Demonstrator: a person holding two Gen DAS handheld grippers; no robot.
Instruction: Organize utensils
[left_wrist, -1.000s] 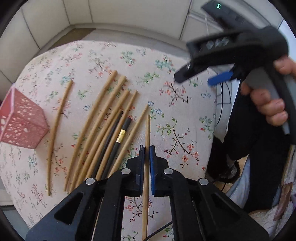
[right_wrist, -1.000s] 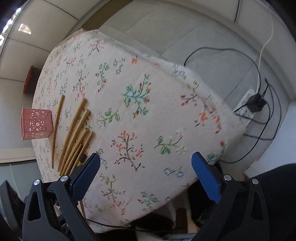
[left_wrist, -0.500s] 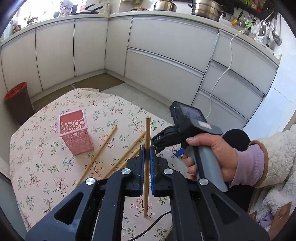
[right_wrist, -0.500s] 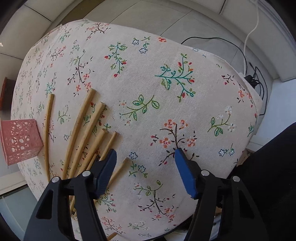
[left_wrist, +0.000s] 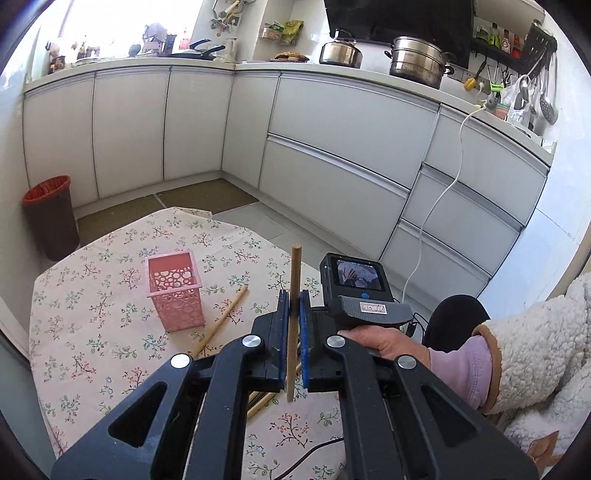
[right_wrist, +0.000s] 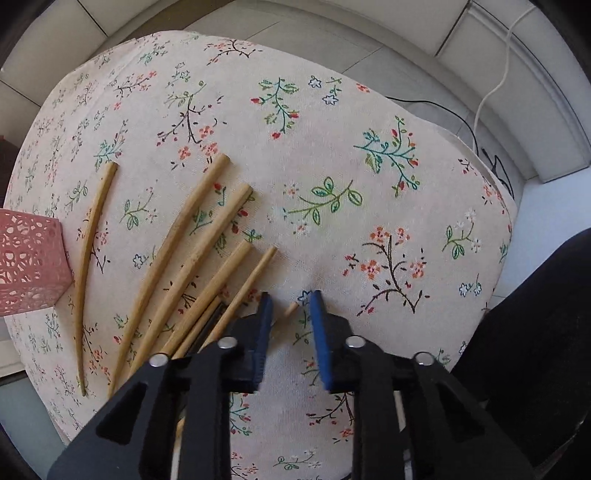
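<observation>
1. Your left gripper (left_wrist: 294, 325) is clamped on one chopstick (left_wrist: 294, 295), which stands nearly upright between the blue pads, its blunt end sticking up above them and its tip poking out below.
2. From the left wrist camera, the pink basket (left_wrist: 176, 295) stands upright on the floral cloth (left_wrist: 92, 332) at about 10 o'clock from the held chopstick, well apart from it.
3. A loose chopstick (left_wrist: 225, 319) lies on the cloth just right of the basket, slanting toward 1 o'clock.
4. Your right hand (left_wrist: 384, 341) holds the right gripper's handle at 3 o'clock of the left gripper, close beside it.
5. Your right gripper (right_wrist: 290, 314) points down at the cloth; its jaws are closing, with a narrow gap left, and the end of a chopstick tip (right_wrist: 290, 311) lies between them, not yet pinched.
6. In the right wrist view, the other chopsticks (right_wrist: 192, 266) fan out at 10 o'clock from the gripper, and a dark pair (right_wrist: 207, 323) lies among them.
7. There the basket shows at the 9 o'clock edge.
</observation>
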